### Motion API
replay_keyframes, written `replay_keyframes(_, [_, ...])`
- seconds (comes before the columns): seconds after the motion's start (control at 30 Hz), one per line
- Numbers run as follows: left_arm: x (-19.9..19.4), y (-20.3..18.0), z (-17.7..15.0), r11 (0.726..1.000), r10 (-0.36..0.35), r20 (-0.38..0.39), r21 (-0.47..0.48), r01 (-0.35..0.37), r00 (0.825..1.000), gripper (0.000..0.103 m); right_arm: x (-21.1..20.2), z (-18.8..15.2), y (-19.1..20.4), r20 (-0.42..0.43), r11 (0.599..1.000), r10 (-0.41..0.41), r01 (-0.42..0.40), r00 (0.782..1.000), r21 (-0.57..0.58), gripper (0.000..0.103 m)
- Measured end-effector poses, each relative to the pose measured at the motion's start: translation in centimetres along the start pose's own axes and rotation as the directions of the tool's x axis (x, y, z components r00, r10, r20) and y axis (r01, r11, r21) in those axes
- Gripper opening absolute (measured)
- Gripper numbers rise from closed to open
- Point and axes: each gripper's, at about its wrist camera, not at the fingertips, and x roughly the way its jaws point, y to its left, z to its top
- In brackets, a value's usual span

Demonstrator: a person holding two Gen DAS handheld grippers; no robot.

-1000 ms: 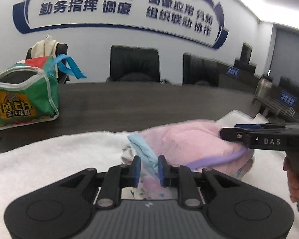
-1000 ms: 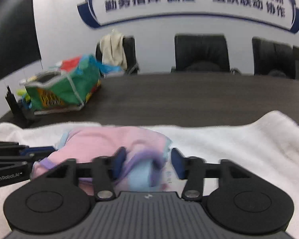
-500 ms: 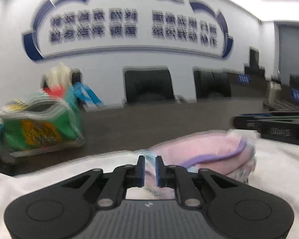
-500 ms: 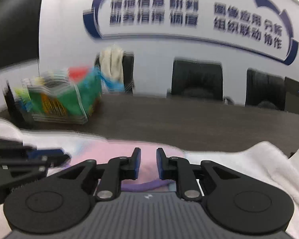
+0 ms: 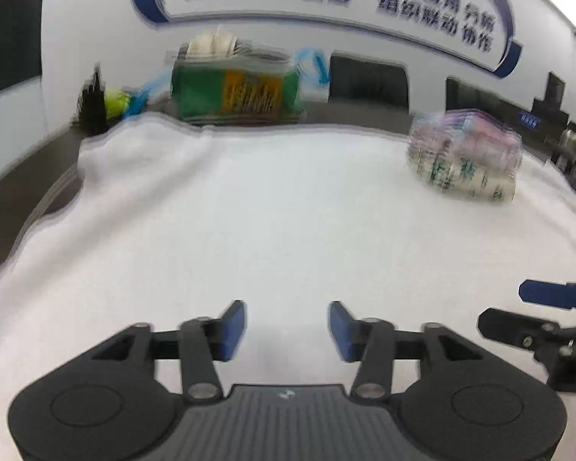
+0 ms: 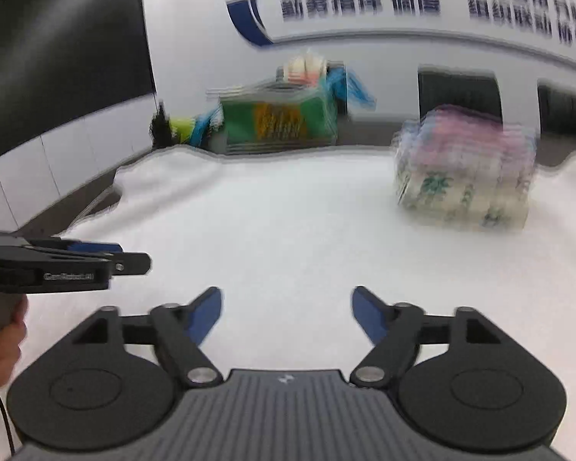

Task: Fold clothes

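Now that both pairs of jaws have let go of the bundle (image 5: 464, 157), we hold nothing: our left gripper (image 5: 287, 324) has its blue pads set apart with only white towel (image 5: 272, 223) between them, and our right gripper (image 6: 286, 313) stands wider, jaws opening on both, likewise over bare towel. A second ago the pink and patterned cloth lay right at our fingertips; now it sits well ahead of the fingers and off to their right, a compact folded stack resting on the towel, blurred by our own fast pull back. The green bag (image 5: 234, 94) shows far ahead, beyond the towel's far edge. Our two grippers sit side by side, each seeing the other at its frame edge. We judge this garment folded and set aside, so the next step is probably fetching another piece, perhaps from the bag, though no loose garment shows near our fingers
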Motion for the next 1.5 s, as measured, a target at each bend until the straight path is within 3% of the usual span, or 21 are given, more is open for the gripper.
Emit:
replay_keyframes(0.1, [-0.8, -0.2, -1.9, 0.999, 0.033, 0.060, 0.040, -0.035, 0.998, 0.083, 0.9, -2.4, 2.7, -0.038, 0.997, -0.061, 0.063, 0.997, 0.038, 0.089])
replay_keyframes(0.13, [-1.1, -0.2, -2.2, 0.998, 0.043, 0.080, 0.047, -0.047, 0.996, 0.095, 0.7, -2.9, 3.1, -0.035, 0.995, -0.091, 0.092, 0.995, 0.034, 0.098])
replay_keyframes(0.2, [-1.4, -0.3, -2.5, 0.999, 0.034, 0.109, 0.037, -0.038, 0.993, 0.102, 0.8, -3.3, 4.4, -0.030, 0.986, -0.166, 0.166, 0.986, 0.000, 0.103])
replay_keyframes(0.33, [-0.6, 0.7, -2.2, 1.000, 0.010, 0.043, -0.029, -0.008, 0.999, 0.103, 0.5, -3.0, 4.7, -0.042, 0.973, -0.227, 0.228, 0.973, 0.045, 0.103])
replay_keyframes(0.43, [-1.0, 0.3, -2.2, 0.999, 0.043, 0.046, -0.024, -0.042, 0.998, 0.103, 1.4, -3.6, 4.7, -0.104, 0.960, -0.268, 0.274, 0.958, 0.048, 0.103])
replay_keyframes(0.5, [-1.2, 0.4, -2.5, 0.999, 0.045, 0.047, -0.028, -0.044, 0.998, 0.103, 1.5, -4.0, 5.3, -0.097, 0.954, -0.295, 0.298, 0.950, 0.013, 0.103])
replay_keyframes(1.0, [-2.3, 1.1, -3.1, 0.999, 0.027, 0.046, -0.041, -0.025, 0.999, 0.103, 1.3, -4.2, 5.2, -0.101, 0.960, -0.276, 0.279, 0.956, 0.018, 0.103])
replay_keyframes(1.17, [-2.6, 1.4, -3.2, 0.999, -0.016, 0.051, -0.049, 0.019, 0.999, 0.103, 1.3, -4.2, 5.2, -0.100, 0.960, -0.277, 0.280, 0.956, 0.021, 0.103])
replay_keyframes(1.5, [-2.5, 1.1, -3.4, 0.998, 0.018, 0.051, -0.055, -0.015, 0.999, 0.103, 1.1, -4.3, 5.4, -0.097, 0.959, -0.279, 0.282, 0.955, 0.023, 0.103])
